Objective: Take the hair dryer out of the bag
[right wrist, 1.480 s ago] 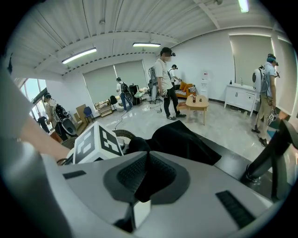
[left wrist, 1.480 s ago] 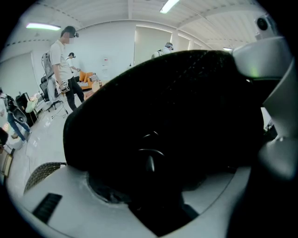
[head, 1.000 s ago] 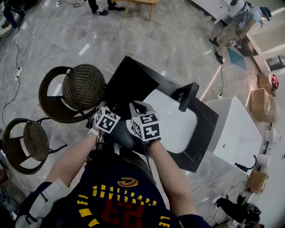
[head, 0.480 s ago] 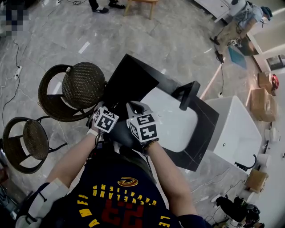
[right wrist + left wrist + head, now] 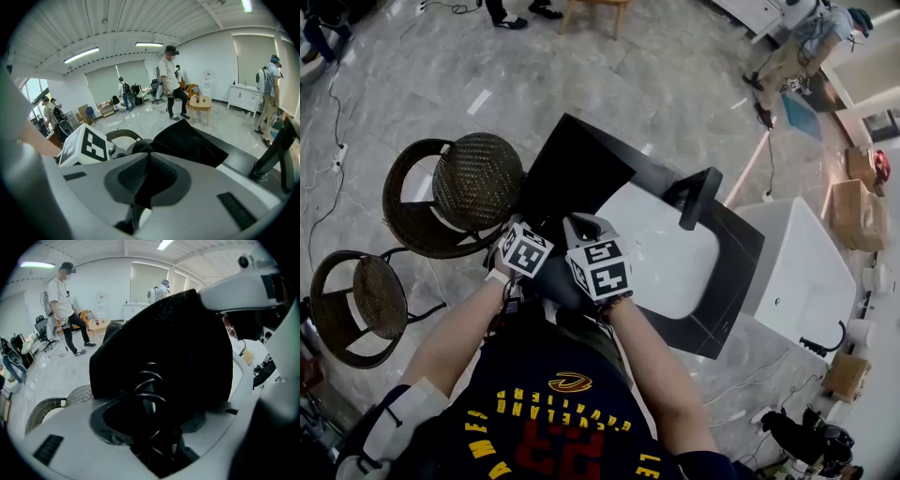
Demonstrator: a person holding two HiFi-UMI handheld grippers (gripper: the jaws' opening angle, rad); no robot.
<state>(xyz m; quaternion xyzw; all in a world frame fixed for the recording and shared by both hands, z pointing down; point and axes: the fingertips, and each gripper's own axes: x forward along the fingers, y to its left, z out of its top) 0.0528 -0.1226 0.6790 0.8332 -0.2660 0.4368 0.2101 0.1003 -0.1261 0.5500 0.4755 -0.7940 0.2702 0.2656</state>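
Right gripper jaws clench the black bag fabric. Left gripper jaws have just been closing, grasping the coiled cord.

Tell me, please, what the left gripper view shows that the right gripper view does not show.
Only the left gripper view: the left tool, whose jaws have just been closing, appears to grip a coiled black cord in front of the black fabric bag.
Only the right gripper view: the right tool shut on a fold of that bag's fabric, and the left tool's black-and-white marker cube.
Both: the bag, a brown wicker chair, and a standing person in a white shirt.
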